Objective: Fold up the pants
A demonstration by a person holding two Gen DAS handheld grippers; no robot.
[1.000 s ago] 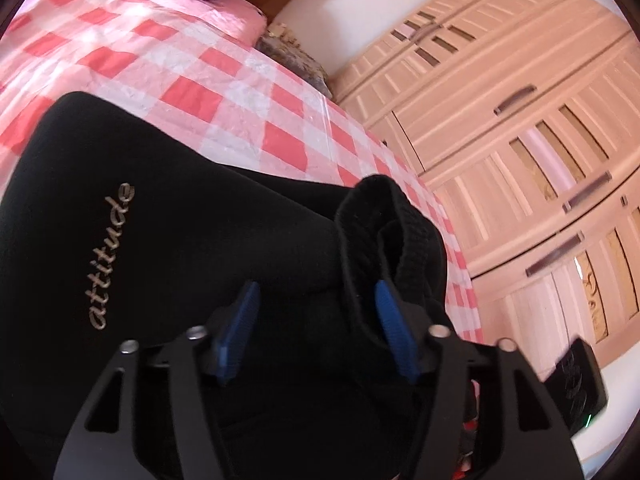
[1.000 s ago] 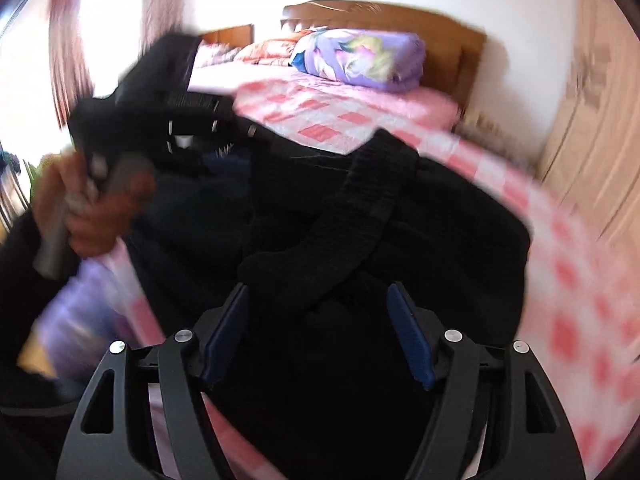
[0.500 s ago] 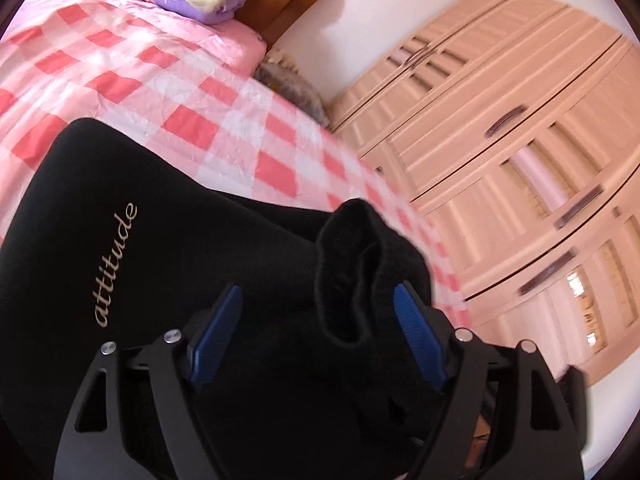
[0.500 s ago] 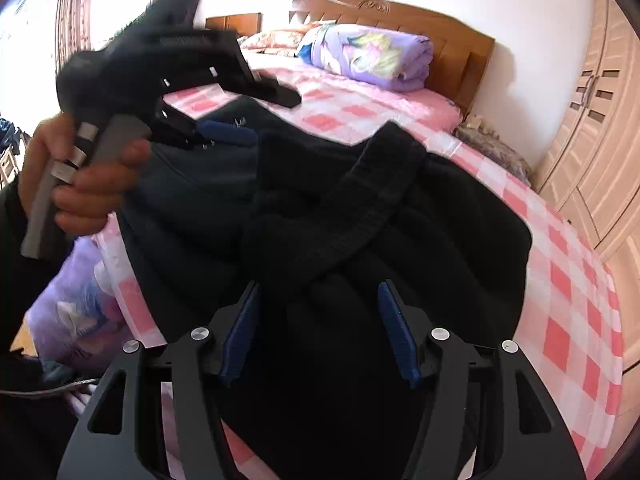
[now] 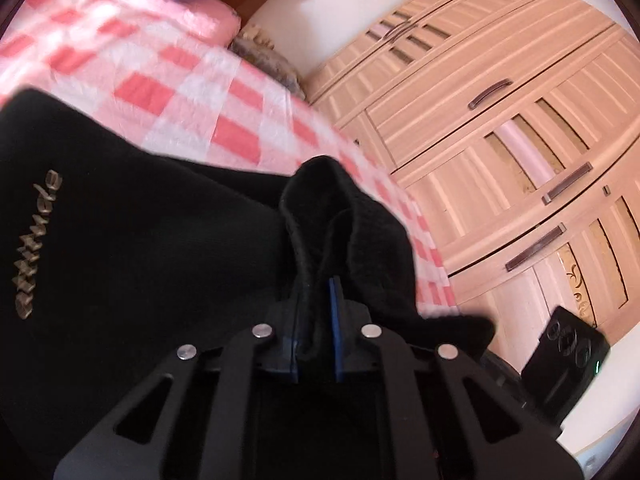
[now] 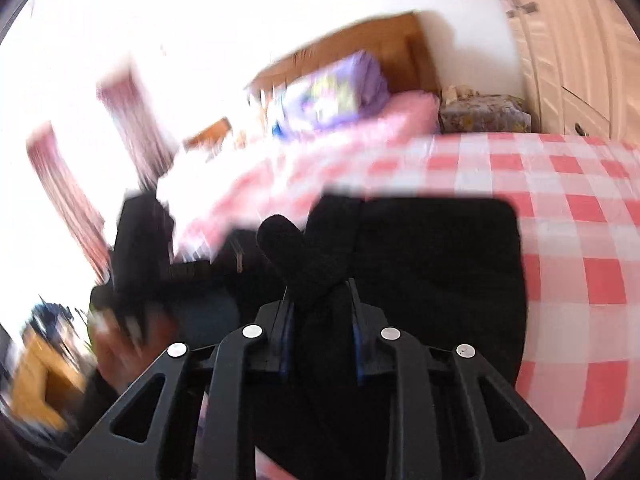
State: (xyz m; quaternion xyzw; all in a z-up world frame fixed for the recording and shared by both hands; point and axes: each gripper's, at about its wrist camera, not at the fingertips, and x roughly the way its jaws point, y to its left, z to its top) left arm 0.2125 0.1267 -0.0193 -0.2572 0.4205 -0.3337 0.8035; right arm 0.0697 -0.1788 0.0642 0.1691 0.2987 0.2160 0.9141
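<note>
Black pants [image 5: 152,248] with gold lettering [image 5: 36,244] lie on the pink-checked bed cover [image 5: 180,92]. My left gripper [image 5: 316,328] is shut on a fold of their ribbed band [image 5: 352,224], which stands up between the blue pads. In the right wrist view the pants [image 6: 440,264] spread to the right. My right gripper [image 6: 320,328] is closing its jaws, and the pads press on a thick bunch of the ribbed band [image 6: 316,248]. A person's hand [image 6: 128,344] shows blurred at the left.
A tall wooden wardrobe [image 5: 500,100] stands beyond the bed's far side. A folded purple quilt [image 6: 340,92] lies by the headboard [image 6: 360,48], and a patterned box [image 6: 480,112] sits beside the bed. A black device [image 5: 564,360] is at the lower right.
Both grippers' jaws went from wide open to closed on the ribbed band. The right wrist view rolled and blurred as that hand moved; the band now stands bunched.
</note>
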